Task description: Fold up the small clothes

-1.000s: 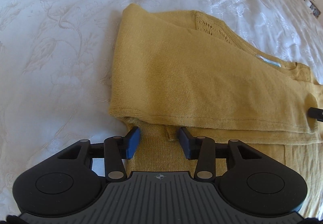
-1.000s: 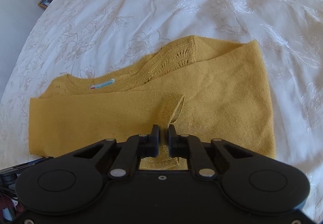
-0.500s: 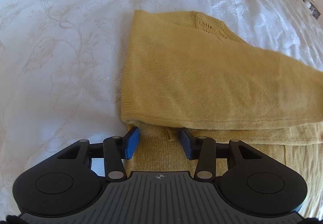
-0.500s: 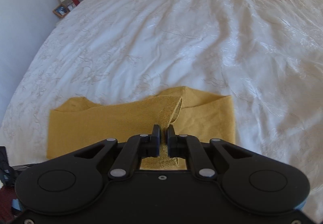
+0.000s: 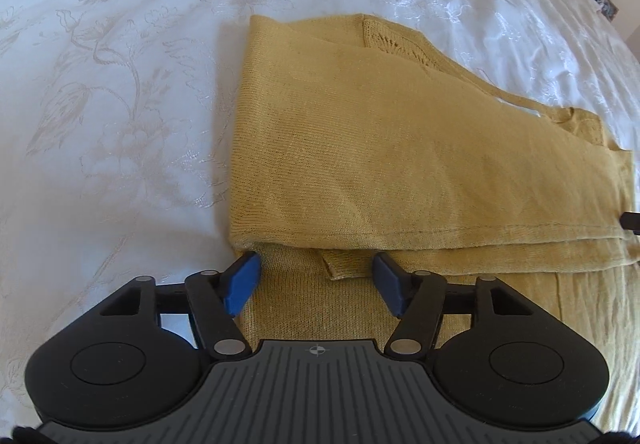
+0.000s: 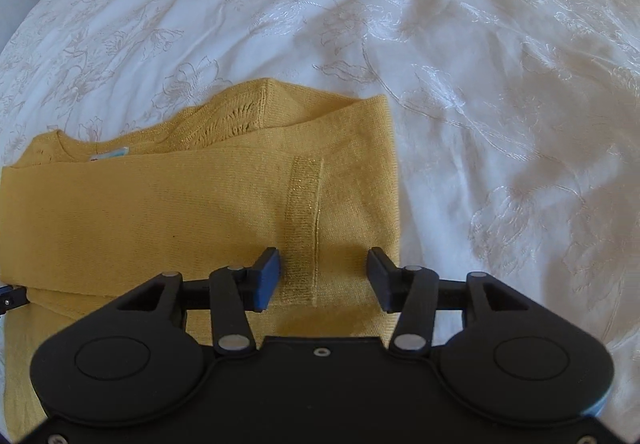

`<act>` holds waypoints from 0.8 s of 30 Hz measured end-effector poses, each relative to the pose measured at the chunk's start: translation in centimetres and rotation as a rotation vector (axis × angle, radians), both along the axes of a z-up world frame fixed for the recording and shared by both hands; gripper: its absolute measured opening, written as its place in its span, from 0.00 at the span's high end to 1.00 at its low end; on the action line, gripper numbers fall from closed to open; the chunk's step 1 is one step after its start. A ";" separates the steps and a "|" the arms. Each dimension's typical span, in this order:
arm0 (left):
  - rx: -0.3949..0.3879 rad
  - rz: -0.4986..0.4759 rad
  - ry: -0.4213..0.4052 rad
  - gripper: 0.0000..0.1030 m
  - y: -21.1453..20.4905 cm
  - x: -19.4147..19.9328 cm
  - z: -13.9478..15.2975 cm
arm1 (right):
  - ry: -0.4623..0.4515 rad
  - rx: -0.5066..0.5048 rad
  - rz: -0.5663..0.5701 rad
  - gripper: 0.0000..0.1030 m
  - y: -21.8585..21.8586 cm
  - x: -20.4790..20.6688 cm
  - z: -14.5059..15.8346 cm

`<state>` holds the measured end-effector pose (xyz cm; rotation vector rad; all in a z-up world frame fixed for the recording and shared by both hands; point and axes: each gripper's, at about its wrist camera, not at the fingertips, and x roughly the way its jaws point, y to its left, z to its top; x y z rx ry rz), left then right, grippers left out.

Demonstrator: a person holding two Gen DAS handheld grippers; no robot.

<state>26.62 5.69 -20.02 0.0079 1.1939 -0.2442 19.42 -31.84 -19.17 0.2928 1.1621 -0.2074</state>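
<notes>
Mustard-yellow knitted jumper [image 5: 400, 147] lies folded mid-bed on the white embroidered bedspread [image 5: 120, 83]. Left tongs [image 5: 316, 278] and right tongs [image 6: 323, 278] just opened, released, nothing pinched. Lift clear vertically, avoid dragging the folded sleeve [image 6: 200, 211].

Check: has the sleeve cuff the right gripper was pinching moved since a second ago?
Yes. The sleeve cuff, released, now lies flat on the sweater; right gripper jaws just opened.

The small label [image 6: 110, 155] inside the sweater's [image 6: 160, 211] neck is too small to read.
</notes>
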 end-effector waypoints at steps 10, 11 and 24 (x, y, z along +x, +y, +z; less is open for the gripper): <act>0.080 -0.111 0.025 0.00 -3.2 0.1 -1.1 | -0.080 0.033 -0.029 0.14 0.0 -3.3 2.6; 0.079 -0.108 0.024 0.00 -3.2 0.0 -0.9 | -0.093 0.041 -0.026 0.09 0.1 -3.7 2.9; 0.128 -0.073 -0.004 0.00 -1.3 -8.8 2.9 | -0.144 0.068 0.089 0.00 2.9 -10.9 4.6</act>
